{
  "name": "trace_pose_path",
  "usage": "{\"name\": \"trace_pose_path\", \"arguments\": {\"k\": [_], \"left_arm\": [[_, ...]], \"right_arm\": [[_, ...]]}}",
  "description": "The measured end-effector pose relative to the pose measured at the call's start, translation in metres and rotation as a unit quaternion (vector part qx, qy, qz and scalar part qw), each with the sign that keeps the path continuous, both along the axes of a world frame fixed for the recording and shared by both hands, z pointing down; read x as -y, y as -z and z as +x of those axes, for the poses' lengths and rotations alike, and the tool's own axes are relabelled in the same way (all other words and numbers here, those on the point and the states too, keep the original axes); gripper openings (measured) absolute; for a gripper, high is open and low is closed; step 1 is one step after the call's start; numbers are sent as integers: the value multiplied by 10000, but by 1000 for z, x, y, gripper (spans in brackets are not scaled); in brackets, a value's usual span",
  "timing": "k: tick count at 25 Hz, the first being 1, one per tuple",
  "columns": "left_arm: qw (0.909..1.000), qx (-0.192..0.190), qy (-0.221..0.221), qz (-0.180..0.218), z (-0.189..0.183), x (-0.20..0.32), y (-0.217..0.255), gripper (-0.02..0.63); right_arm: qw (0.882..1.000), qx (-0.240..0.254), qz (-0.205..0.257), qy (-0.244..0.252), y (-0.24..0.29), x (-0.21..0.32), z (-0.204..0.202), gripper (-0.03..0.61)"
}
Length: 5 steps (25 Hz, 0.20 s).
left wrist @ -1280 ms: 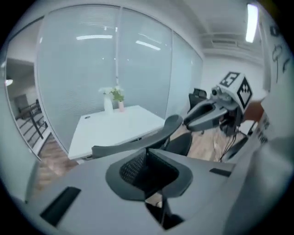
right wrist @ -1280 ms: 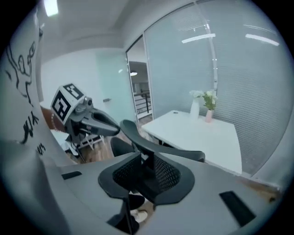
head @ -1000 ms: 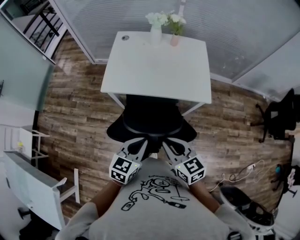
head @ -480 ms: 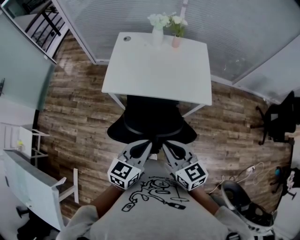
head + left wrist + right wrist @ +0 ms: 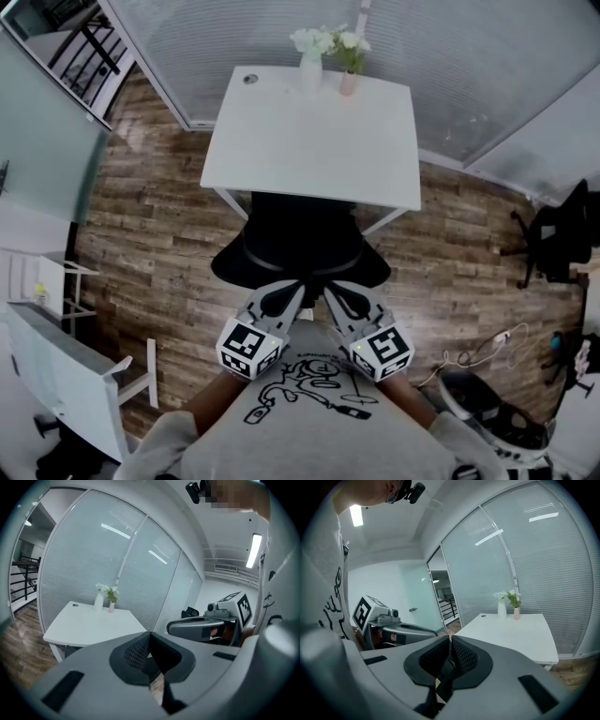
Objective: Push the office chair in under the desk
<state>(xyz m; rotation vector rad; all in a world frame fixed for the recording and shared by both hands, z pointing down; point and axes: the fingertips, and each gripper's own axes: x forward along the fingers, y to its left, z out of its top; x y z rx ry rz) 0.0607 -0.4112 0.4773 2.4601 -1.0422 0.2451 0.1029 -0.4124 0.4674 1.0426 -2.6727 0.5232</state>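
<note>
The left gripper (image 5: 286, 298) and right gripper (image 5: 330, 298) are side by side, close to the person's chest. Both have their jaws pressed together with nothing between them. Their tips sit at the near edge of the black office chair (image 5: 300, 248); I can't tell whether they touch it. Just beyond the grippers, the chair's far part sits under the white desk (image 5: 319, 141). Two vases of flowers (image 5: 311, 67) stand at the desk's far edge.

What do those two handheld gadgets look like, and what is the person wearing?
Both the left gripper and the right gripper have smooth grey plastic bodies and jaws lined with black textured pads. Each carries a white cube with black square markers. The person wears a light grey long-sleeved top with a black line drawing.
</note>
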Motion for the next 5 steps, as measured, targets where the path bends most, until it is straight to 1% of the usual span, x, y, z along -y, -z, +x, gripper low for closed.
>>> {"name": "trace_pose_path", "arguments": {"k": [5], "left_arm": [[10000, 9, -5, 8, 4, 0, 1, 2]], "right_arm": [[10000, -30, 4, 3, 0, 1, 4, 43]]}}
